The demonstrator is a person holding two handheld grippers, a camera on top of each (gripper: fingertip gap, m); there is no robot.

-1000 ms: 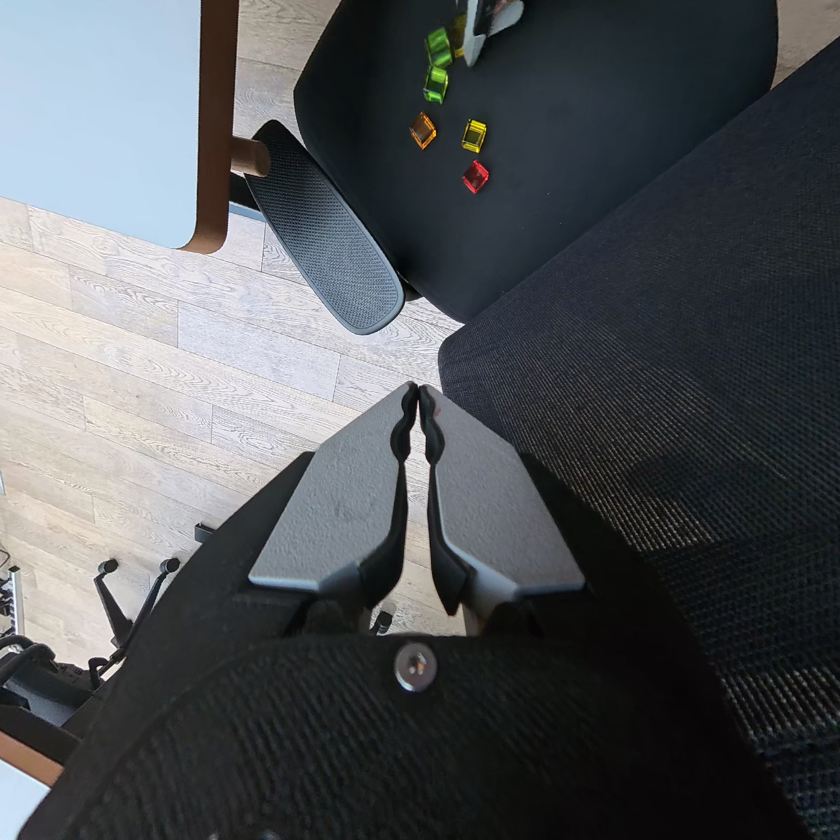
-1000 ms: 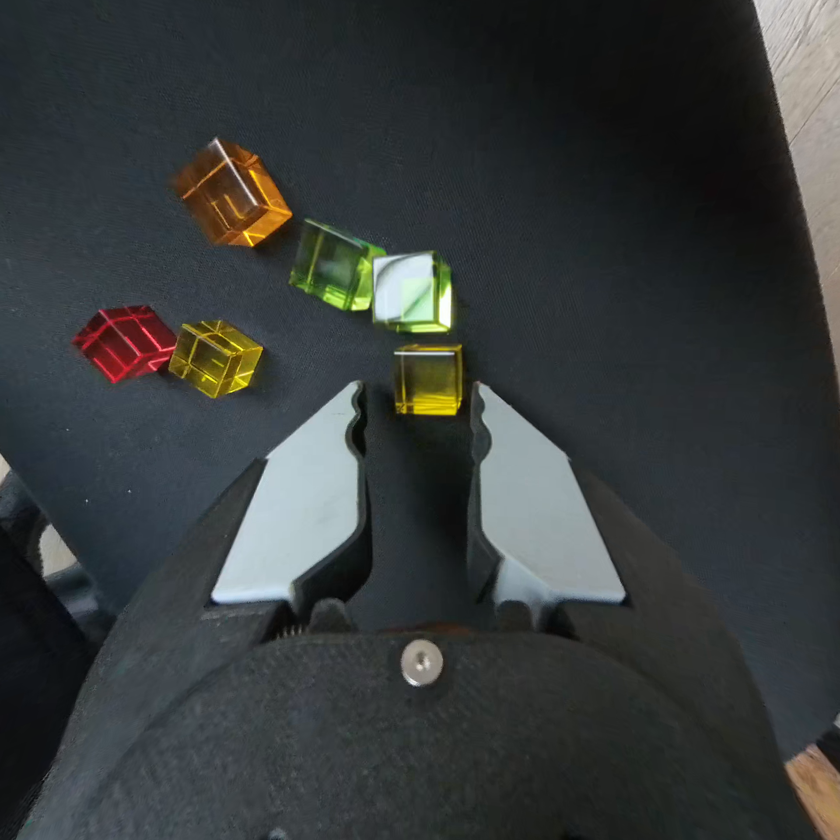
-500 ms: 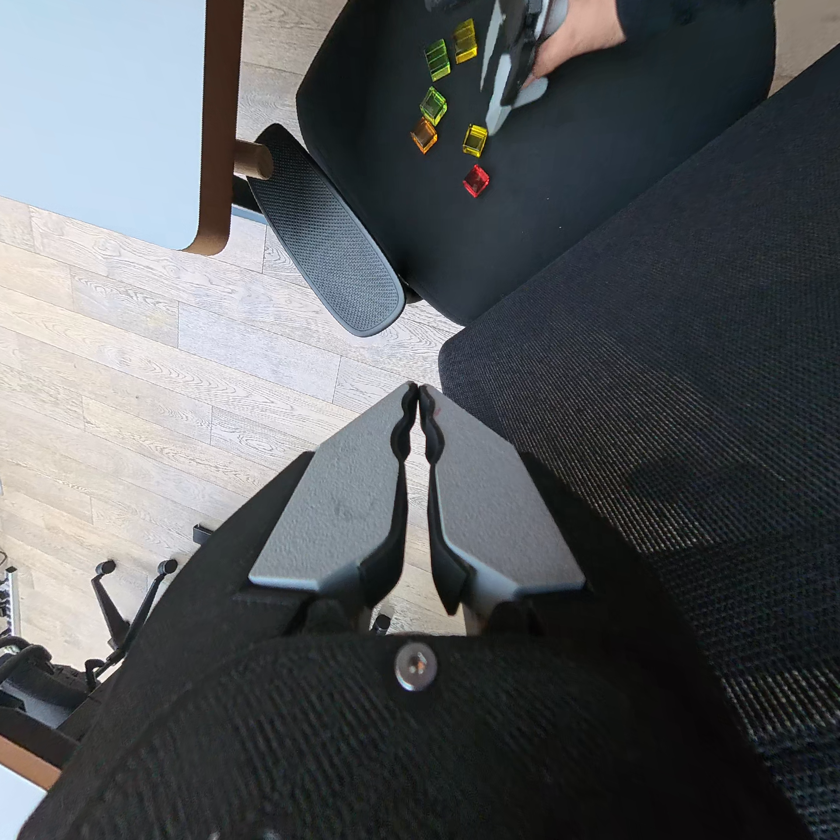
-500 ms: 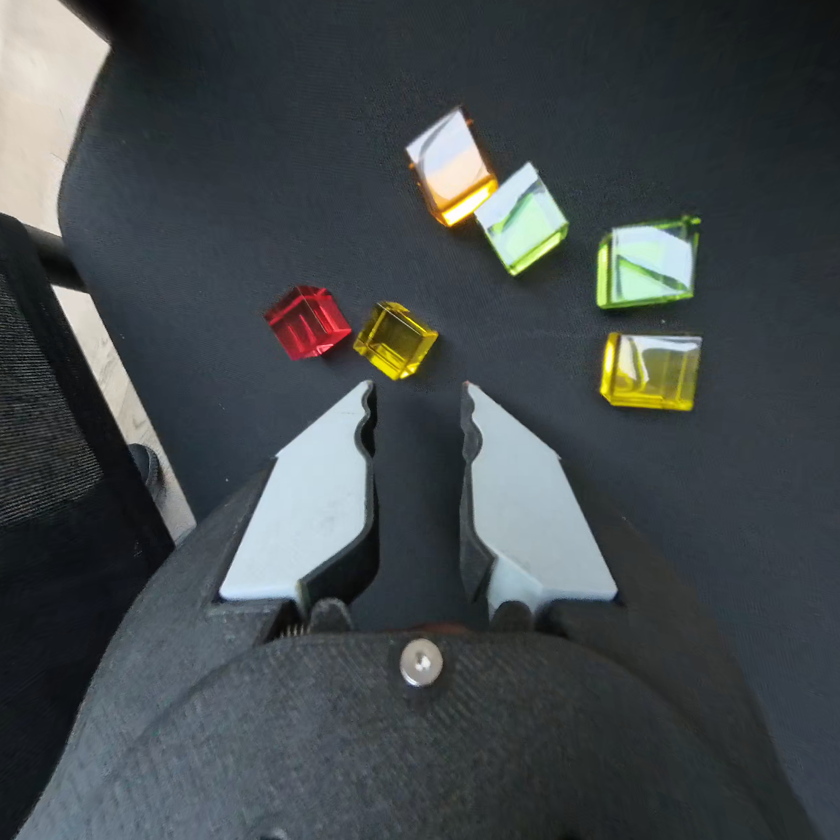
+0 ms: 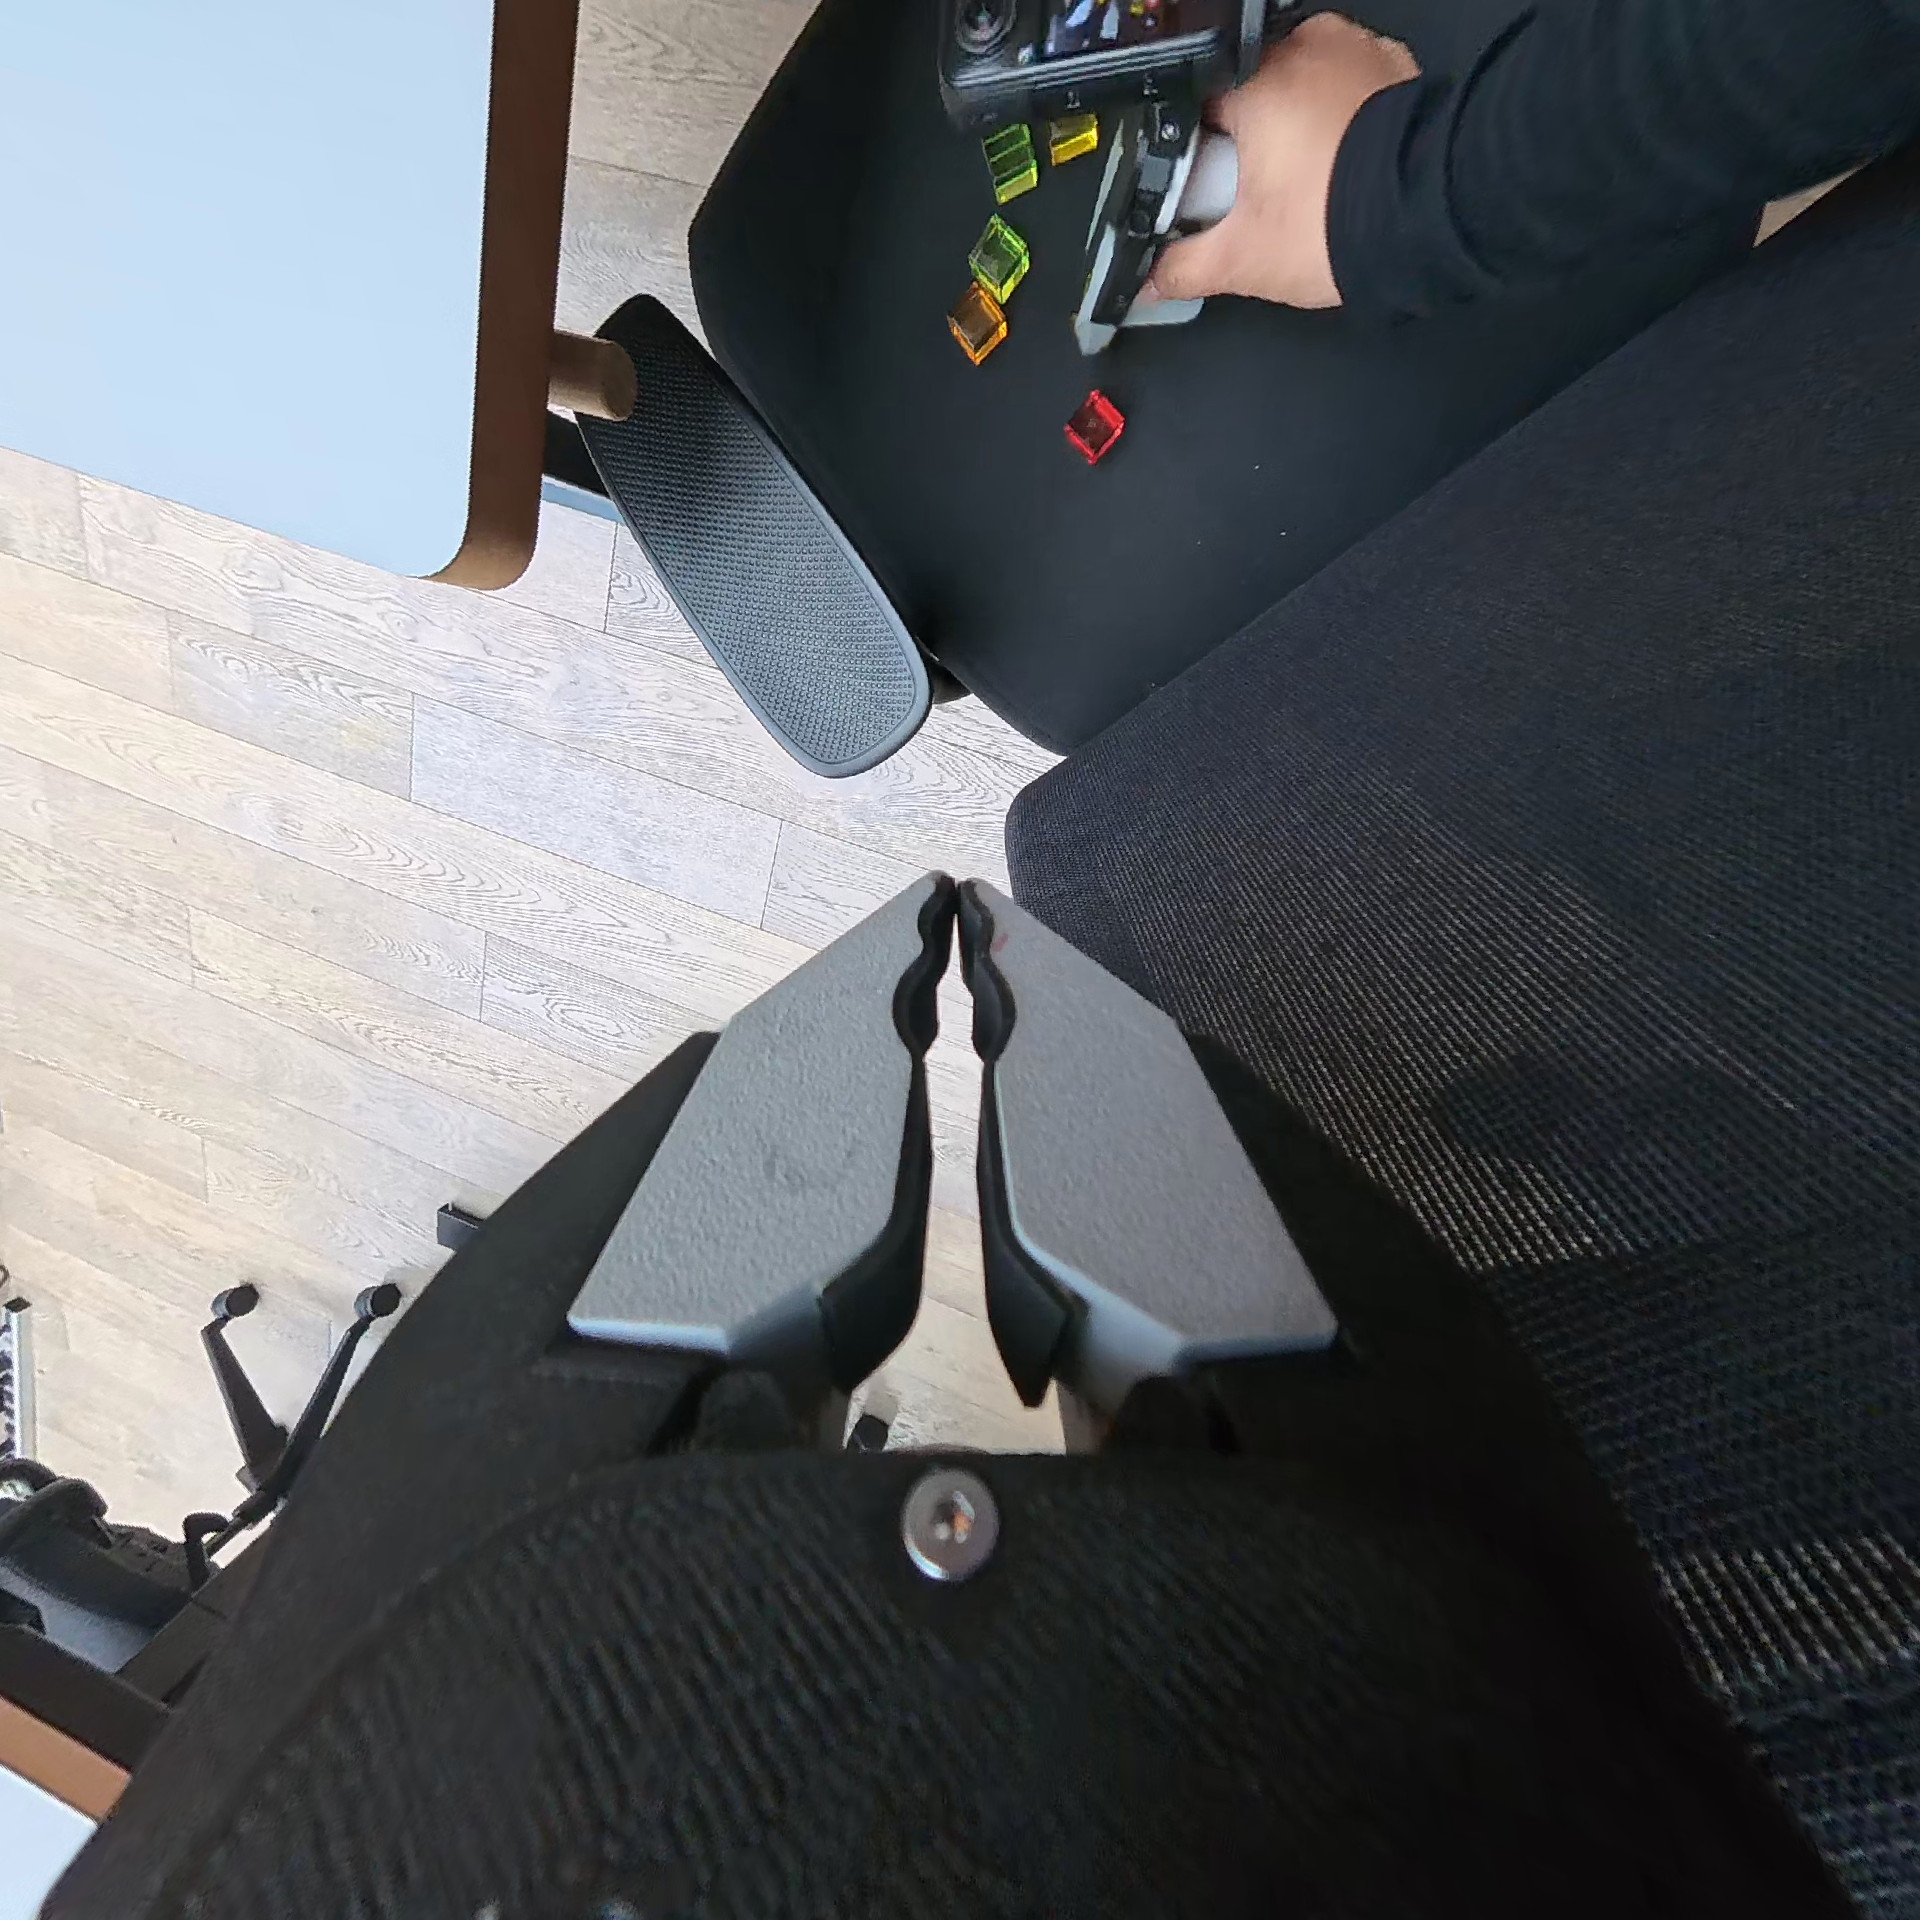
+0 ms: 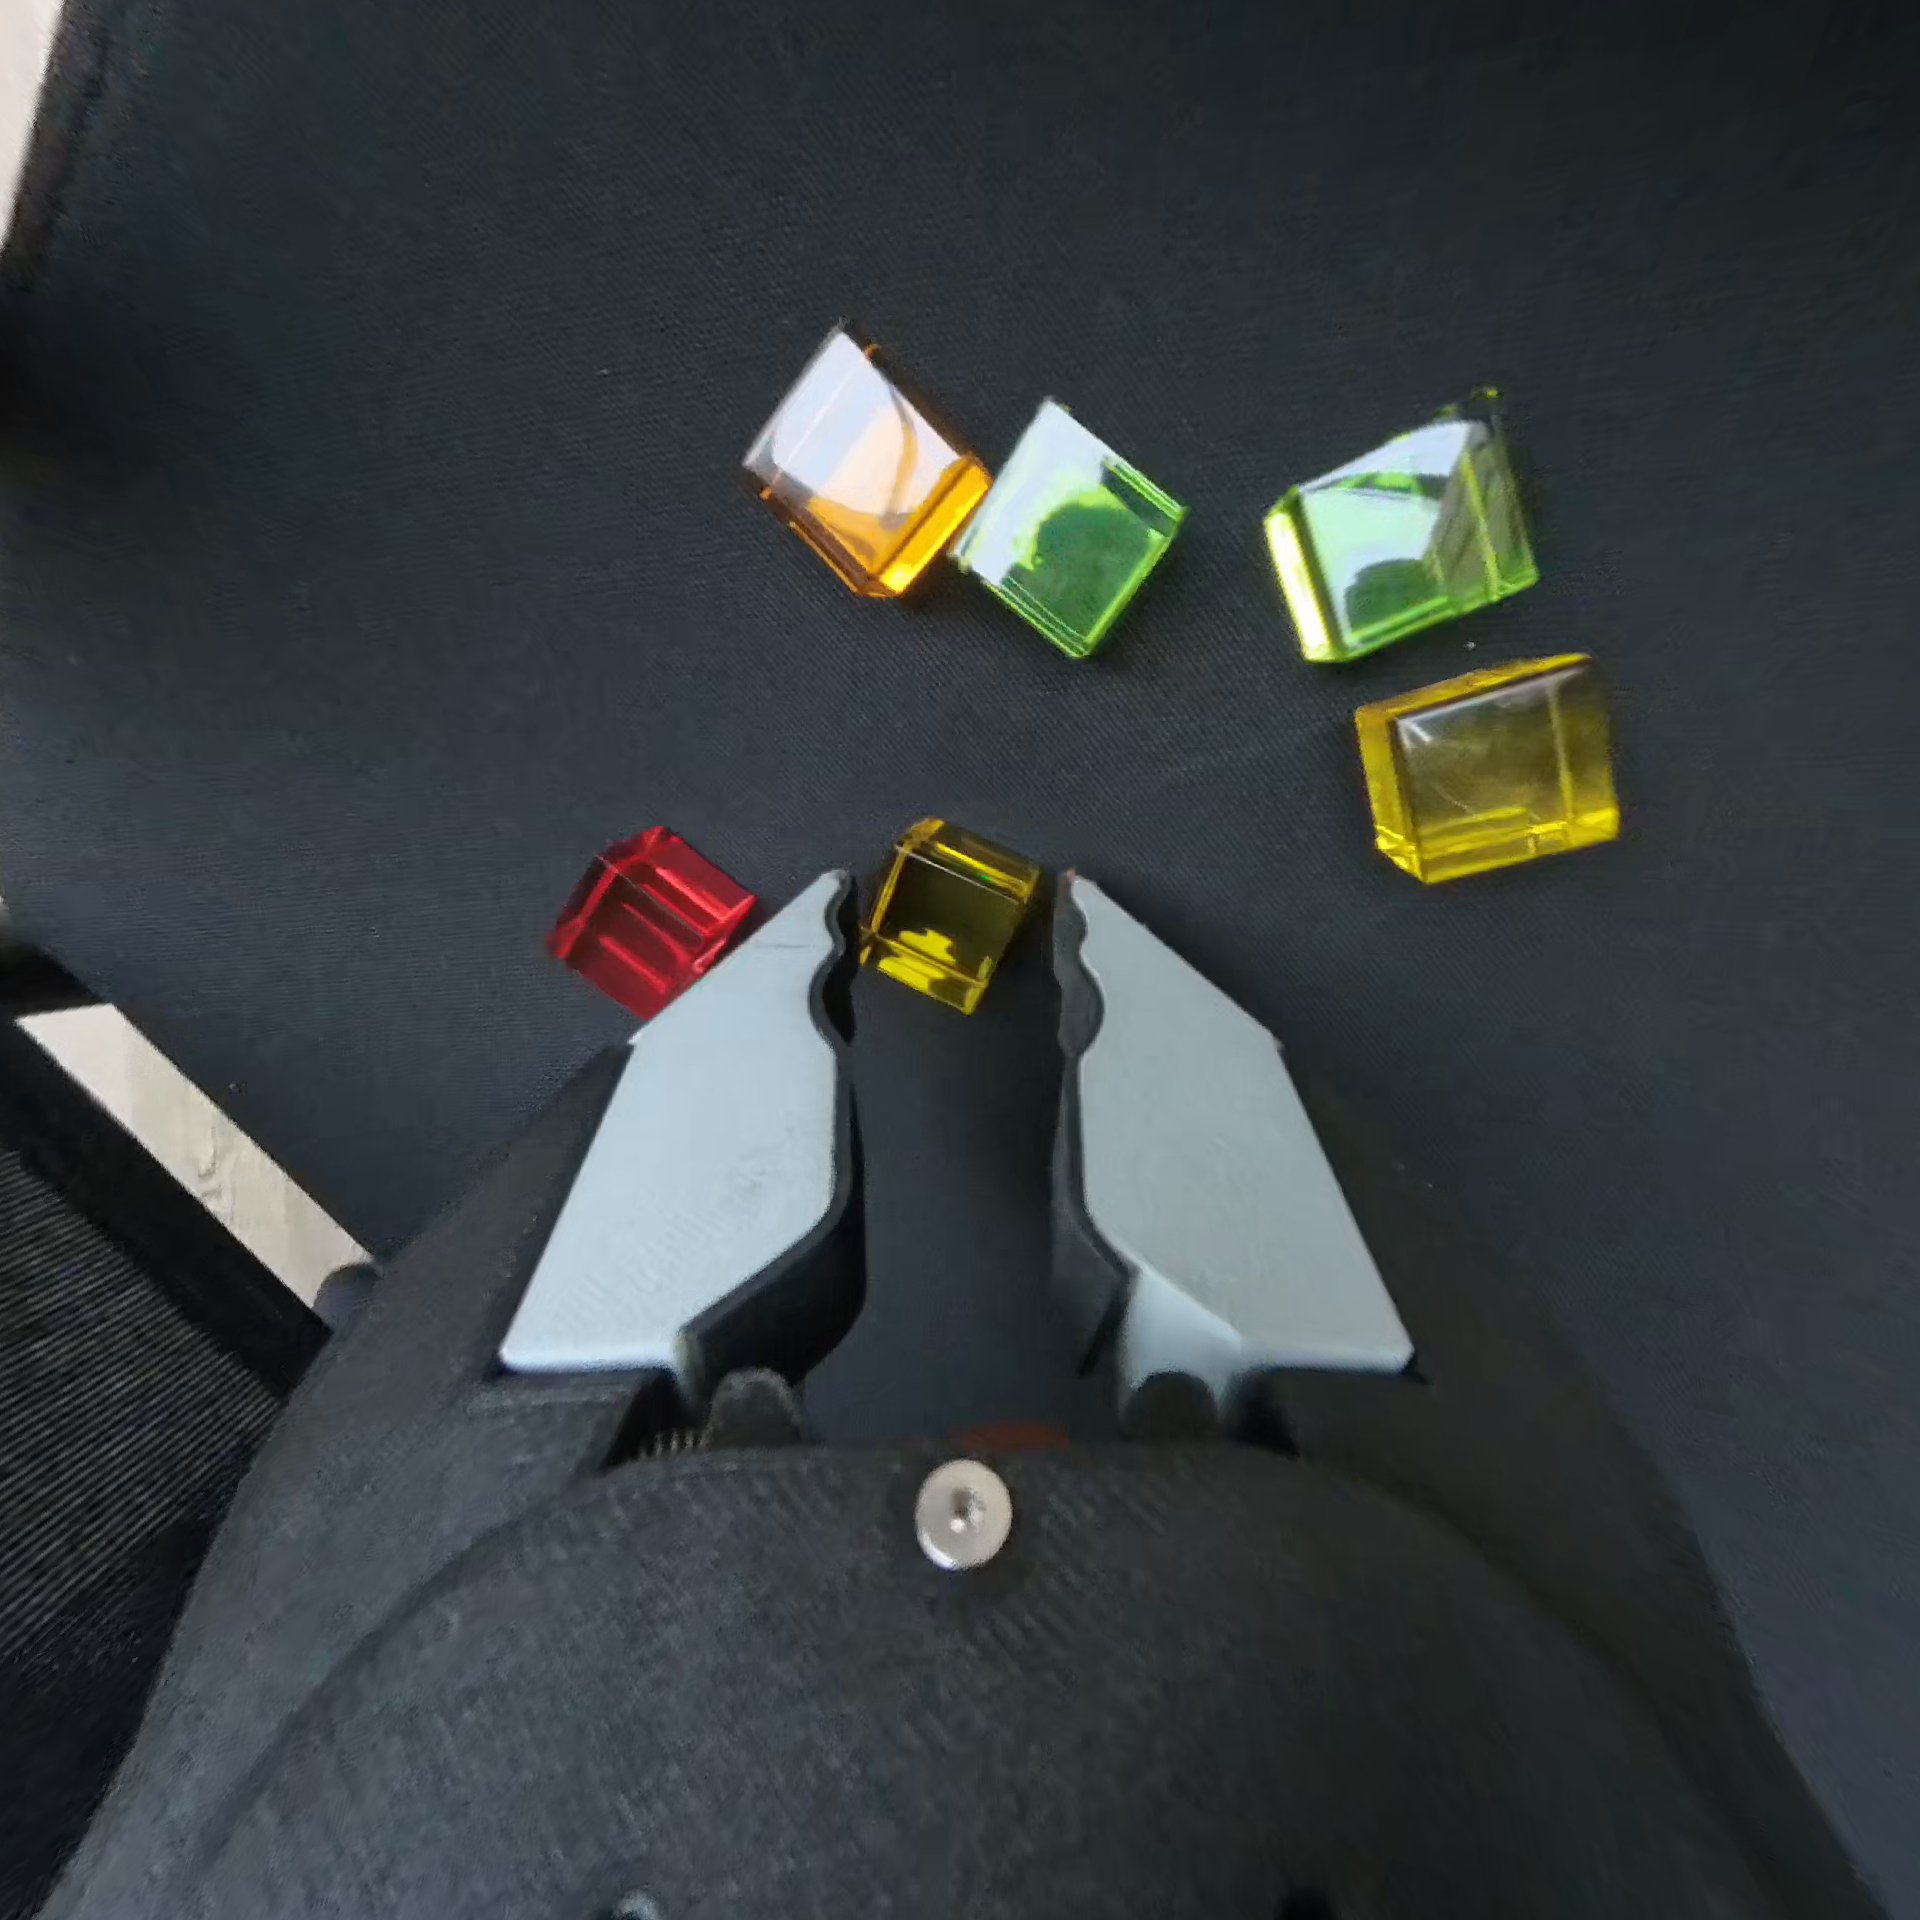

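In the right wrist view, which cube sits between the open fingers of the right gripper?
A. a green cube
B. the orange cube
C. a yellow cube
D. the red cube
C: the right gripper is open with a small yellow cube between its fingertips on the black seat, while the red cube lies just outside the left finger.

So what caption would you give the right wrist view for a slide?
Open right hand-held gripper straddling a yellow cube on a black chair seat, with red, orange and green cubes nearby.
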